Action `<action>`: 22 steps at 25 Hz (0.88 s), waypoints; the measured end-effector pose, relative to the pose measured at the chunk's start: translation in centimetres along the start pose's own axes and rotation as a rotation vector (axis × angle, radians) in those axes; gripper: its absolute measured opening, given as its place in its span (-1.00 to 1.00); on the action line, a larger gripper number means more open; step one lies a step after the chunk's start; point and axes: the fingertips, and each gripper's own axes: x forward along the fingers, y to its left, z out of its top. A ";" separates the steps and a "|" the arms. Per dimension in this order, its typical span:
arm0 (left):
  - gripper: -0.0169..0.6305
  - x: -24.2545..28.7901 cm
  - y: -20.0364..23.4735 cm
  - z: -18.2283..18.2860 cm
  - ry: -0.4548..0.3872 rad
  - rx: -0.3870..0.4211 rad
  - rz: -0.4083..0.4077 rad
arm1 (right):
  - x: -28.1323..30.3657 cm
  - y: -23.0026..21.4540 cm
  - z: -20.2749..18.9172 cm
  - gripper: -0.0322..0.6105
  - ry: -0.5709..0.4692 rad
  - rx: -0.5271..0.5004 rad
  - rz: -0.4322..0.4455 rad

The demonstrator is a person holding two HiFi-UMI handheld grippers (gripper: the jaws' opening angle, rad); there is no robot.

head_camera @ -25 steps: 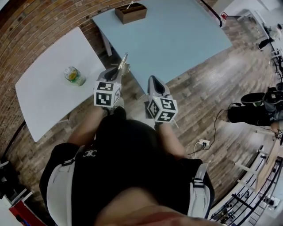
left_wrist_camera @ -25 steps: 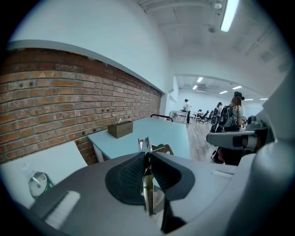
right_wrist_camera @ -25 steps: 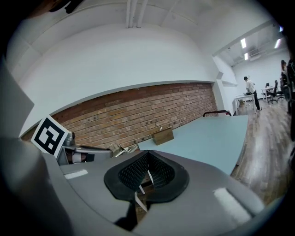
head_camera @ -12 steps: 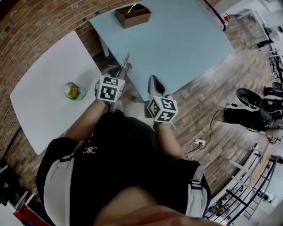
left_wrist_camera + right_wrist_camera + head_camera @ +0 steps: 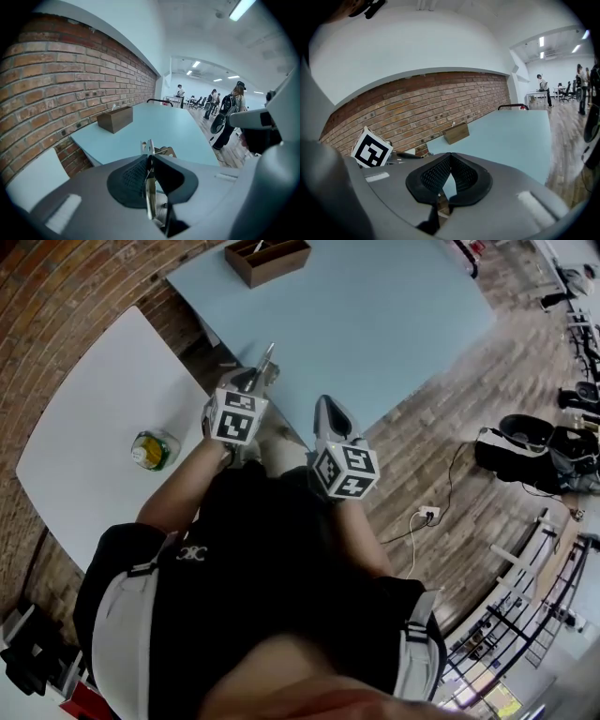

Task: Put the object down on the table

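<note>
Pads of the left gripper [image 5: 149, 158] stay clamped on a thin metal utensil [image 5: 150, 185], its tip pointing to 12 o'clock. The right gripper [image 5: 450, 155] is closed on nothing. Both have drawn nearer the blue table [image 5: 375, 315] over the last second, so set-down looks close but not done.

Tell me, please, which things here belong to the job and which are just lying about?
In the job:
left gripper, shut on the thin metal utensil
blue table ahead, probably

Lying about:
wooden box
jar
white table
right gripper, shut and empty
</note>
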 end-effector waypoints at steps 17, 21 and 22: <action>-0.83 6.4 0.7 -2.1 0.117 0.178 0.127 | -0.1 -6.0 0.4 -0.85 0.033 0.031 -0.040; -0.83 6.6 0.7 -2.9 0.131 0.139 0.162 | 0.0 -6.8 0.3 -0.85 0.053 0.026 -0.021; -0.83 6.6 0.8 -3.1 0.135 0.137 0.173 | 0.1 -7.0 0.4 -0.85 0.055 0.025 -0.018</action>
